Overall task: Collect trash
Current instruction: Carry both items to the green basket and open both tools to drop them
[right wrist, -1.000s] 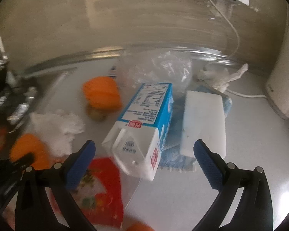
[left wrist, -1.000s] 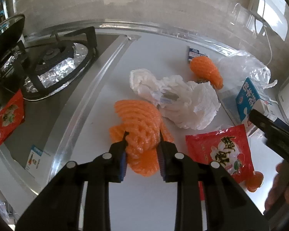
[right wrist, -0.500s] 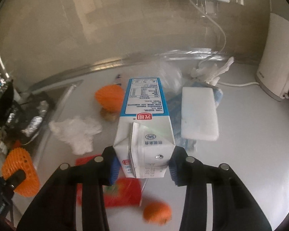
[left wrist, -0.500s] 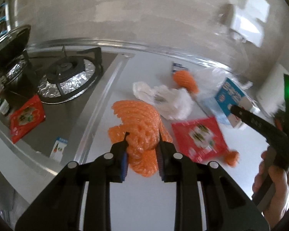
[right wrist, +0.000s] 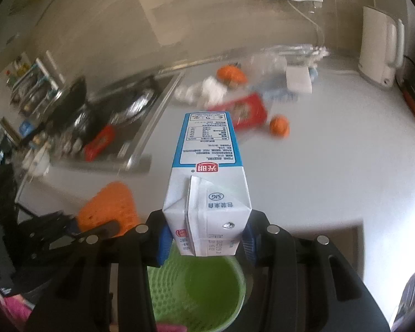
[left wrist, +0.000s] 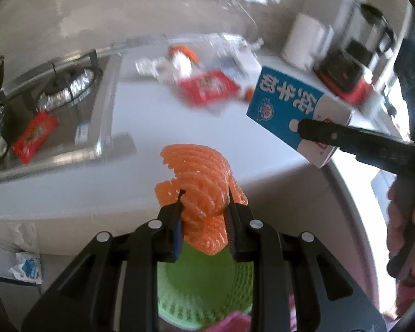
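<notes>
My left gripper [left wrist: 204, 207] is shut on an orange foam fruit net [left wrist: 200, 182] and holds it above a green mesh waste basket [left wrist: 204, 287] below the counter edge. My right gripper [right wrist: 206, 233] is shut on a blue and white milk carton [right wrist: 207, 171], also held over the green basket [right wrist: 196, 287]. The carton shows in the left wrist view [left wrist: 293, 110] at the right, and the net shows in the right wrist view [right wrist: 108, 207] at the left.
On the white counter [right wrist: 318, 166] lie a red snack packet [right wrist: 240, 110], a small orange [right wrist: 279, 126], white tissue [right wrist: 207, 91], another orange net [right wrist: 231, 74] and a clear plastic bag. A gas hob [left wrist: 66, 85] is at the left, a white kettle [right wrist: 379, 44] at the right.
Both grippers have pulled back from the counter to above the green basket, carrying the net and the carton. The right gripper shut on the carton within the last second.
</notes>
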Demonstrator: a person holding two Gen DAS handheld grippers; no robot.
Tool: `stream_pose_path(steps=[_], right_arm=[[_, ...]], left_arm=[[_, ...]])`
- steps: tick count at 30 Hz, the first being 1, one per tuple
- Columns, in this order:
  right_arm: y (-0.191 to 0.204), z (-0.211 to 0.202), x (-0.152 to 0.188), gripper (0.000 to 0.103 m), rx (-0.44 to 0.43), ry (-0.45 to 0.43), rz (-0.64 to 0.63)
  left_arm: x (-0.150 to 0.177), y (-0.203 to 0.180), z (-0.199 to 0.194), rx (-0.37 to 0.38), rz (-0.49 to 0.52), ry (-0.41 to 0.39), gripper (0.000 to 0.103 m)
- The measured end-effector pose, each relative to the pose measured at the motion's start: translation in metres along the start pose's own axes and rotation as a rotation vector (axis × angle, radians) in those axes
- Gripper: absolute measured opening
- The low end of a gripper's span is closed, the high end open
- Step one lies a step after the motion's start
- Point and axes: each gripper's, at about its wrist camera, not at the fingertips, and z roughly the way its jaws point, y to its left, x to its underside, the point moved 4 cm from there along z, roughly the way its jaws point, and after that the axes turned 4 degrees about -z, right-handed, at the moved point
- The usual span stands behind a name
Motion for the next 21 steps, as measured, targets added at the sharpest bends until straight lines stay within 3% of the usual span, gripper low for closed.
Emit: stream_pose_path(steps=[5,7,9,12,21], right_arm=[[0.021,-0.011,0.057,0.042,0.012,0.046,0.043],[0.025,-0.011,0.071,0.042,0.018,0.057,0.052],[0.028,-0.014,0.084,0.042,0.022,0.065,0.062],[0.034,-0.016,0.097,0.042,0.027,0.071,0.072],[0.044,-0.011,0.108,0.042,0.035,0.094,0.050]], left_arm=[[0.058,-0.007,0.005,0.027,0.071,0.068,0.027],[0.075,-0.011,0.010,0.022,0.102,0.095,0.037],[0.087,-0.014,0.011,0.032,0.117,0.107,0.057],[0.097,-0.018,0.006,0.033,0.127,0.096,0.076],[0.097,-0.008,-0.006,0.017,0.101,0.056,0.087]])
